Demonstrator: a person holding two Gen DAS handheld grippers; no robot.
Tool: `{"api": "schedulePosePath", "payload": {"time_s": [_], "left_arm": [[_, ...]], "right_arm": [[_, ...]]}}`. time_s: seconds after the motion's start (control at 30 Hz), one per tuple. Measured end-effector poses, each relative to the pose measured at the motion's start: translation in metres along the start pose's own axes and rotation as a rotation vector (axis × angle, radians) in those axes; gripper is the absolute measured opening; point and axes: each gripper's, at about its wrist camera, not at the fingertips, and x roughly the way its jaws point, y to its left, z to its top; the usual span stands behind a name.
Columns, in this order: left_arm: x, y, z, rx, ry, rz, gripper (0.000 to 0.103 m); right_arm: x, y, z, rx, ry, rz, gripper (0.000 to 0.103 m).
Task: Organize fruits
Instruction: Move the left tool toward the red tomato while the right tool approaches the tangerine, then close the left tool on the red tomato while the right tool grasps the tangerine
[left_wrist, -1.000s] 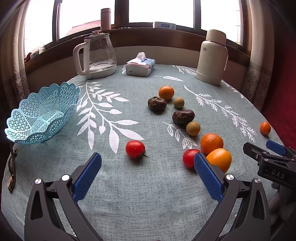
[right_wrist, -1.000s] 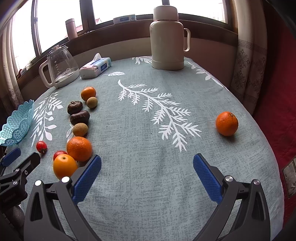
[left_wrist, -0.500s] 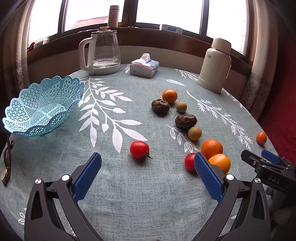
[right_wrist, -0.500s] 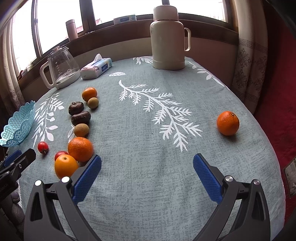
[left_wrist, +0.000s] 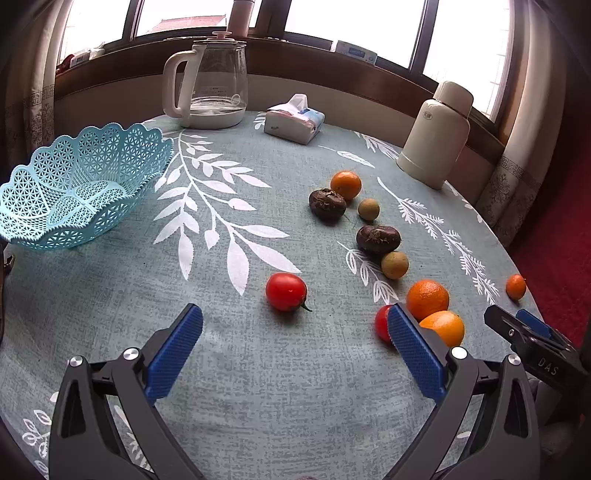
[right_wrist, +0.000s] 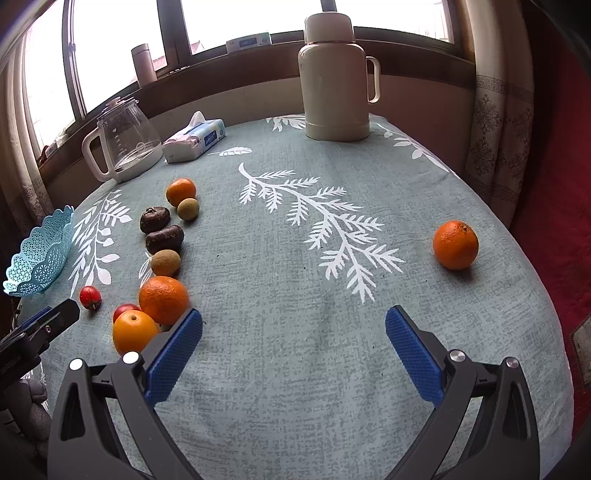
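Leaf-patterned cloth covers the round surface (left_wrist: 295, 369) below a window sill, where a glass kettle (left_wrist: 216, 79), a tissue pack (left_wrist: 293, 122) and a cream thermos (right_wrist: 336, 74) stand at the far edge. Both the left gripper (left_wrist: 294, 332) and the right gripper (right_wrist: 293, 332) hover with jaws wide and empty. A tomato (left_wrist: 286, 291) lies just ahead of the left jaws; oranges and brown fruits trail to its right, well apart from the empty blue basket (left_wrist: 74, 188). One orange (right_wrist: 455, 244) sits alone.
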Motion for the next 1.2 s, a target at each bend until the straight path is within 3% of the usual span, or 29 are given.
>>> {"api": "schedulePosePath", "payload": {"time_s": [0.47, 0.7, 1.03, 1.2], "left_arm": [[0.006, -0.006, 0.002, 0.026, 0.033, 0.044, 0.101], [0.008, -0.008, 0.008, 0.041, 0.047, 0.036, 0.101], [0.041, -0.002, 0.02, 0.043, 0.14, -0.001, 0.067], [0.043, -0.003, 0.02, 0.05, 0.134, 0.002, 0.05]], "right_arm": [[-0.003, -0.002, 0.001, 0.011, -0.014, 0.0, 0.098], [-0.018, -0.021, 0.004, 0.078, -0.023, 0.002, 0.098], [-0.028, -0.06, 0.007, 0.138, -0.049, -0.074, 0.098], [-0.034, -0.072, 0.012, 0.148, -0.063, -0.105, 0.098]]}}
